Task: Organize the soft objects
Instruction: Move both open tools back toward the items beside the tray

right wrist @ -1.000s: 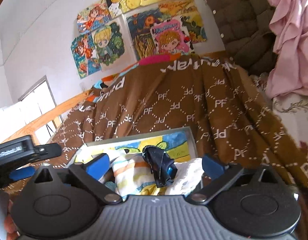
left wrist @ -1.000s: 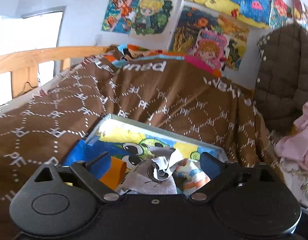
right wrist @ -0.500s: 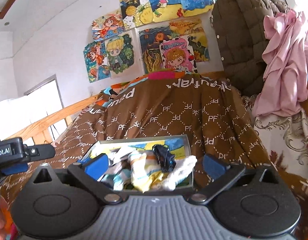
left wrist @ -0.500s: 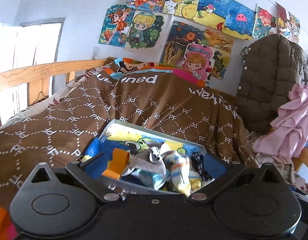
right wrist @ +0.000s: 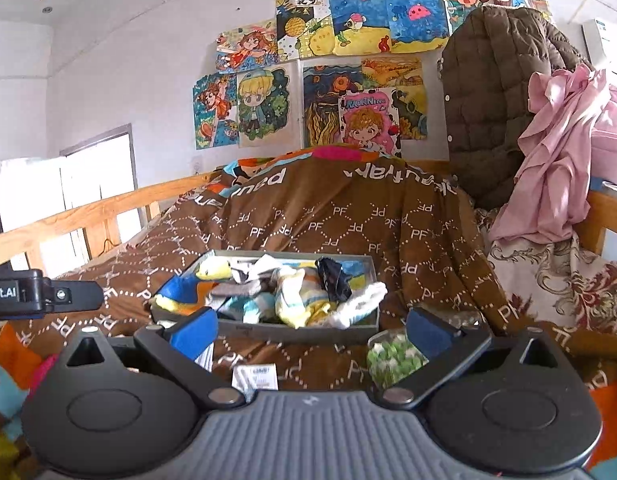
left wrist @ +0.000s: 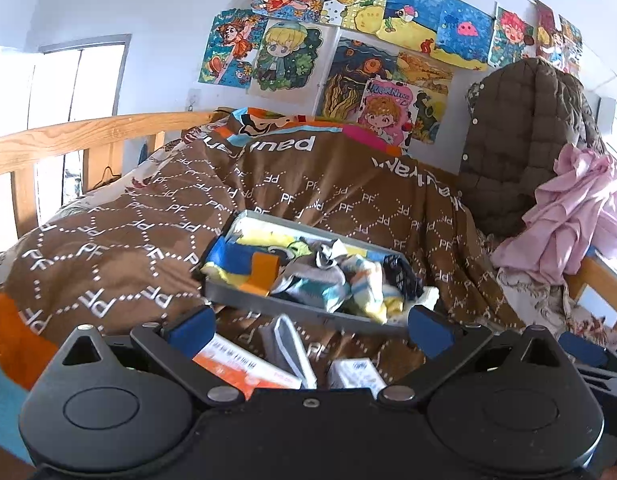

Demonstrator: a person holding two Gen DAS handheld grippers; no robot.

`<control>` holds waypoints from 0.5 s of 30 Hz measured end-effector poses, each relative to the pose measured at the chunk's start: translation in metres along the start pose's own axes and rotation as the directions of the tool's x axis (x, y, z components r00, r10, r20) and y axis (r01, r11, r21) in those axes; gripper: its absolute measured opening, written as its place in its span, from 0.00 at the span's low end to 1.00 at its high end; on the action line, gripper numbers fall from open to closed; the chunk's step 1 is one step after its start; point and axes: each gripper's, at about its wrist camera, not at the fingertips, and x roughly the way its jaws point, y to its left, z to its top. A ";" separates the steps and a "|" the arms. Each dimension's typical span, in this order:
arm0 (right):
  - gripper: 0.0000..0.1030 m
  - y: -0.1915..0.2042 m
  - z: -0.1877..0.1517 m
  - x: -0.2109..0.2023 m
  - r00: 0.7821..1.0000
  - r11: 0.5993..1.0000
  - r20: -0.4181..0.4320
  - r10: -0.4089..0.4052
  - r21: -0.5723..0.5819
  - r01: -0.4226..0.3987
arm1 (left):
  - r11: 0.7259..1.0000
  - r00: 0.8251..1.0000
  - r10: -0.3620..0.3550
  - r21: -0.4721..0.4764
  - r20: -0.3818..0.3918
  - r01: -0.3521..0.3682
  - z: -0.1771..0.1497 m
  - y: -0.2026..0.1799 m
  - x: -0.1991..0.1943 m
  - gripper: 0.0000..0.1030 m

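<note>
Now both grippers (fingers spread, empty) hover near the sock-filled tray [left wrist: 268, 306].

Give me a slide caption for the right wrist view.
Open right tool facing a grey tray heaped with socks on a brown blanket.

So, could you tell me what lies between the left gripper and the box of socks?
In the left wrist view, between the left gripper and the box of socks lie a grey sock, an orange packet and a small white packet.
</note>
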 end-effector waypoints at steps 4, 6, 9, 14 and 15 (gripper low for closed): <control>1.00 0.008 -0.007 -0.006 1.000 1.000 -0.022 0.007 -0.020 -0.007 | 0.999 1.000 -0.004 0.042 0.001 0.004 -0.012 0.007 -0.014 0.99; 1.00 0.012 -0.011 -0.010 0.999 0.999 -0.030 0.010 -0.031 -0.011 | 0.998 1.000 -0.005 0.061 -0.001 0.005 -0.018 0.011 -0.021 0.99; 1.00 0.017 -0.017 -0.014 0.999 0.999 -0.047 0.016 -0.038 -0.018 | 0.998 1.000 0.000 0.067 0.000 0.000 -0.029 0.018 -0.030 0.99; 1.00 0.024 -0.029 -0.022 0.996 0.999 -0.084 0.026 -0.040 -0.030 | 0.996 1.000 0.010 0.089 -0.021 -0.008 -0.044 0.025 -0.036 0.99; 1.00 0.025 -0.033 -0.023 0.995 0.999 -0.095 0.029 -0.043 -0.033 | 0.996 1.000 0.012 0.092 -0.026 -0.010 -0.047 0.026 -0.037 0.99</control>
